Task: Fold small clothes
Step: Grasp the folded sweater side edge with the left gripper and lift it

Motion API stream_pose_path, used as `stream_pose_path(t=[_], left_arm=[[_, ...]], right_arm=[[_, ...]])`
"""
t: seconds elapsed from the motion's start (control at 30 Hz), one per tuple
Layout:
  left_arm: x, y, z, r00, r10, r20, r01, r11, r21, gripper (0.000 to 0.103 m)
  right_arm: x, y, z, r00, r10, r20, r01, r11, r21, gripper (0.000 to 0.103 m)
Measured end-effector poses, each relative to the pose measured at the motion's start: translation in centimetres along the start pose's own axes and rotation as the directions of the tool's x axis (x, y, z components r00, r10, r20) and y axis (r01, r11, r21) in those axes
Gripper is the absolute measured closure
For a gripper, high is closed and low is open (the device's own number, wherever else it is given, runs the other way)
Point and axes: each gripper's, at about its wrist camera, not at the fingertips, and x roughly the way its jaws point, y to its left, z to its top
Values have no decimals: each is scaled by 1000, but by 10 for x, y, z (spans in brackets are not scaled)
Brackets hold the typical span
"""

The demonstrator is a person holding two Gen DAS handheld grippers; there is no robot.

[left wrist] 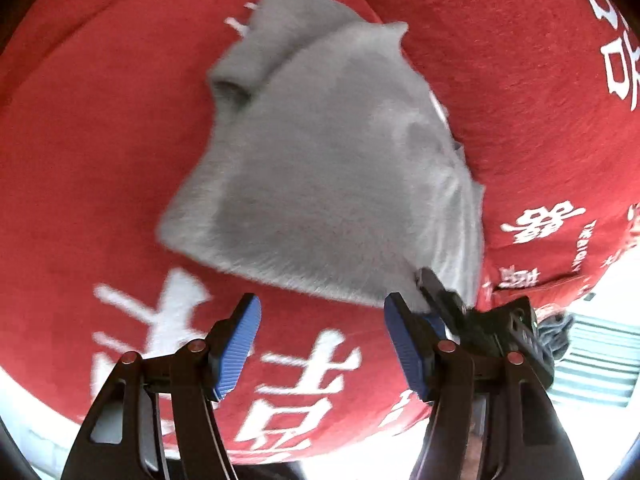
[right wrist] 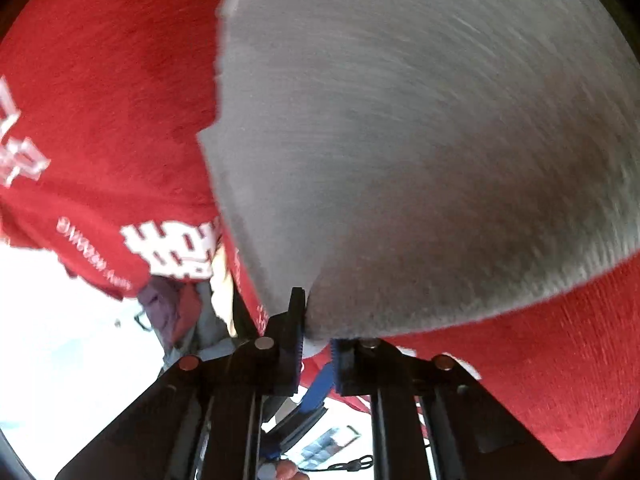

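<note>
A small grey fleecy garment [left wrist: 328,168] lies on a red cloth [left wrist: 100,160] printed with white characters. My left gripper [left wrist: 320,304] hovers open just short of the garment's near hem, with nothing between its blue pads [left wrist: 240,344]. Beside its right finger, my right gripper [left wrist: 436,288] bites the garment's near right corner. In the right wrist view the grey garment [right wrist: 400,140] fills most of the picture, and my right gripper [right wrist: 318,332] is shut on its corner, the fabric pinched between the jaws. The red cloth [right wrist: 100,100] shows to the left and lower right.
The red cloth's edge runs close below the grippers, with bright floor beyond. A slatted pale object [left wrist: 596,364] and a dark bundle [left wrist: 556,332] sit off the right edge. A heap of purple and red clothing [right wrist: 172,308] lies past the cloth's edge.
</note>
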Motion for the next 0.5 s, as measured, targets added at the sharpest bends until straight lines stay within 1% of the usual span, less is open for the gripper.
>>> stream_pose_path(t=[0.07, 0.13, 0.17, 0.23, 0.3, 0.4, 0.43, 0.47, 0.5], left_arm=[[8, -7, 5, 999, -41, 27, 41, 999, -34, 38], [13, -12, 9, 997, -52, 49, 55, 997, -57, 38], [14, -15, 12, 997, -42, 67, 46, 997, -57, 38], [12, -21, 19, 993, 6, 114, -1, 999, -47, 38], [8, -22, 26, 985, 48, 167, -38, 997, -65, 38], [-3, -17, 35, 965, 107, 240, -75, 988, -137, 38], [-4, -16, 36, 956, 136, 258, -99, 983, -152, 39], [-4, -18, 38, 946, 173, 273, -135, 979, -153, 52], [-2, -21, 39, 939, 202, 279, -167, 975, -145, 62]], right_arm=[[-4, 15, 0, 1000, -16, -18, 15, 997, -79, 91], [-7, 27, 0, 999, -31, -33, 27, 991, -131, 91], [-8, 31, 0, 998, -40, -39, 33, 988, -149, 91], [-8, 33, 2, 998, -47, -43, 40, 986, -161, 91], [-7, 33, 2, 998, -48, -48, 40, 987, -158, 91], [-6, 26, 2, 997, -48, -57, 40, 989, -143, 91], [-6, 23, 2, 997, -51, -61, 42, 989, -141, 91], [-4, 21, 2, 996, -58, -67, 48, 989, -141, 91], [-3, 19, 1, 995, -69, -75, 58, 988, -144, 91]])
